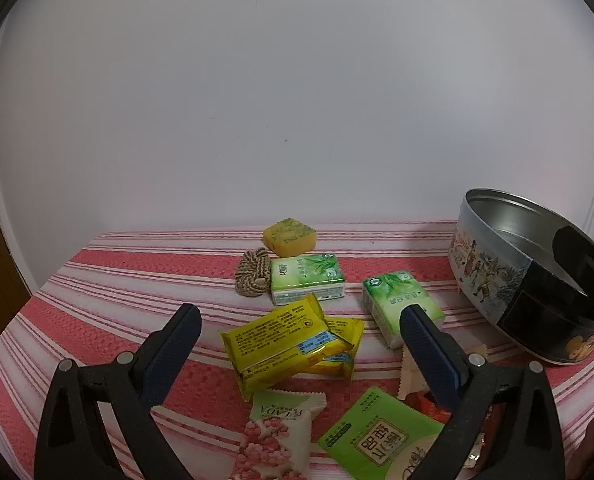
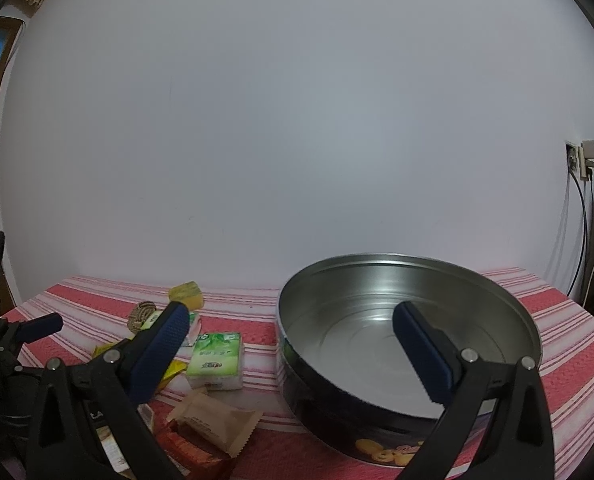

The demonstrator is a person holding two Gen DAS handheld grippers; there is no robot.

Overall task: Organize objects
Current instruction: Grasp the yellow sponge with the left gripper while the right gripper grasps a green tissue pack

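Note:
My left gripper (image 1: 301, 322) is open and empty, hovering above two stacked yellow packets (image 1: 285, 340). Around them lie two green tissue packs (image 1: 307, 278) (image 1: 401, 306), a yellow sponge (image 1: 290, 237), a coiled rope (image 1: 252, 278), a pink-flowered snack packet (image 1: 275, 436) and a green sachet (image 1: 381, 436). My right gripper (image 2: 291, 320) is open and empty, its right finger over the round cookie tin (image 2: 409, 344), which is empty inside. The tin also shows at the right of the left wrist view (image 1: 509, 276). A beige snack packet (image 2: 217, 424) and a green tissue pack (image 2: 216, 358) lie left of the tin.
Everything sits on a red and white striped cloth (image 1: 117, 280) against a plain white wall. A wall socket with plugged cables (image 2: 585, 168) is at the far right. The left gripper's finger (image 2: 41, 326) shows at the left edge of the right wrist view.

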